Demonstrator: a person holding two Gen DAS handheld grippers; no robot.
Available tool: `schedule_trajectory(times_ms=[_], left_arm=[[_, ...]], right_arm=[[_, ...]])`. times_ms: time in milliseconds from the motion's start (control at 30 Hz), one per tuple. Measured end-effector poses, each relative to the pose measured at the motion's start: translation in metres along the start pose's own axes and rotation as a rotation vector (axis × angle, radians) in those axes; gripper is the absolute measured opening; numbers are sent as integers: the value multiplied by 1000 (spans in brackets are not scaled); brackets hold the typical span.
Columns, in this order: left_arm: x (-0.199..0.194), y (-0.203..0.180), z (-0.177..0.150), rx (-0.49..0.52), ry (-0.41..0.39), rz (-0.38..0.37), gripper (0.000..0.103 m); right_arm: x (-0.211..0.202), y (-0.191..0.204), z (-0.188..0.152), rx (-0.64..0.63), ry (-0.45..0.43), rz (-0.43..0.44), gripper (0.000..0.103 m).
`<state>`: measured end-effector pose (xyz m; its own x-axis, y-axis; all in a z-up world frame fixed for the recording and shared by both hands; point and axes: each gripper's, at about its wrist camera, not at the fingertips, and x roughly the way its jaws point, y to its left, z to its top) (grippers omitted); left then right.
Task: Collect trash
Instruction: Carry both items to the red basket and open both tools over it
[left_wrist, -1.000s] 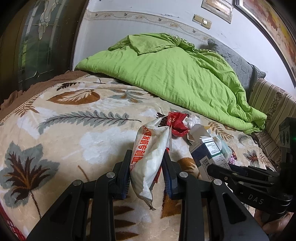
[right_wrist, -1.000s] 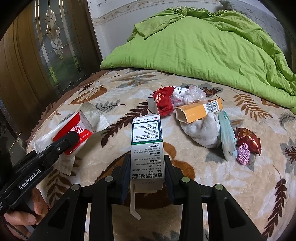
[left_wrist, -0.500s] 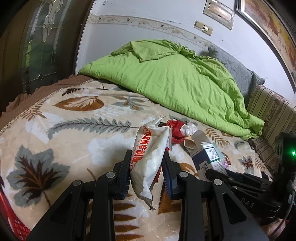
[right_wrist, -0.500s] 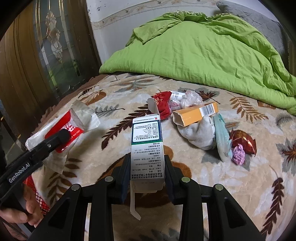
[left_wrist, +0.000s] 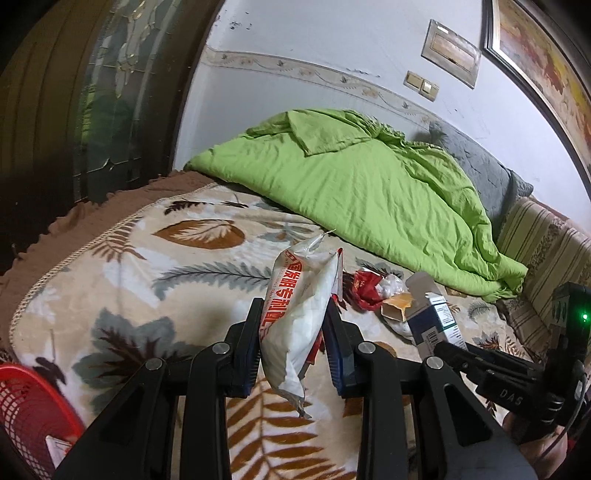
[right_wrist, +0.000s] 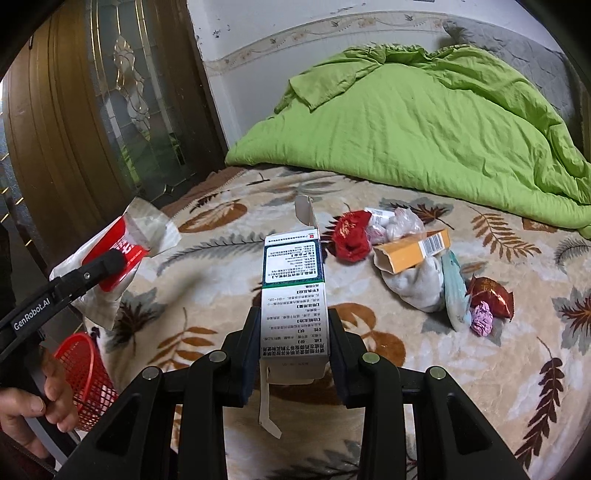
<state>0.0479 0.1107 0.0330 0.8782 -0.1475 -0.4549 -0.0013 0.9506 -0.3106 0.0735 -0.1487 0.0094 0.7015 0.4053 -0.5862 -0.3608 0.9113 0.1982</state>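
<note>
My left gripper (left_wrist: 293, 328) is shut on a white and red plastic packet (left_wrist: 299, 314), held above the leaf-patterned blanket (left_wrist: 147, 266). The packet also shows in the right wrist view (right_wrist: 114, 254). My right gripper (right_wrist: 293, 332) is shut on a white and green medicine box (right_wrist: 293, 291) with its top flap open; the box shows in the left wrist view (left_wrist: 432, 321). A red mesh basket (right_wrist: 86, 373) stands below the bed's left edge, under the left gripper, and shows in the left wrist view (left_wrist: 33, 413).
On the blanket lie a red wrapper (right_wrist: 351, 236), an orange box (right_wrist: 413, 249), a white cloth (right_wrist: 417, 284), a pale blue packet (right_wrist: 456, 291), a pink wad (right_wrist: 482, 321) and a brown-red wrapper (right_wrist: 491, 295). A green duvet (right_wrist: 424, 122) fills the back. A dark wooden door (right_wrist: 92, 110) stands at left.
Both grippers have drawn back and to the left with their loads. The red basket has come into view at the lower left.
</note>
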Motion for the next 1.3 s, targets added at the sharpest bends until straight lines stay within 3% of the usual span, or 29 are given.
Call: schedule_trajectory(times_ms=[400, 700, 967, 1300], left_arm=[[-55, 40, -1, -27, -31, 48, 29], [-104, 90, -14, -103, -42, 127, 29], [-150, 145, -34, -173, -50, 245, 29], [-176, 200, -66, -289, -10, 354, 29]], right_arm=[[-15, 40, 5, -69, -10, 56, 36], [-17, 75, 4, -125, 16, 122, 36], [-11, 126, -1, -216, 74, 243, 36], [16, 220, -25, -373, 208, 435, 36]])
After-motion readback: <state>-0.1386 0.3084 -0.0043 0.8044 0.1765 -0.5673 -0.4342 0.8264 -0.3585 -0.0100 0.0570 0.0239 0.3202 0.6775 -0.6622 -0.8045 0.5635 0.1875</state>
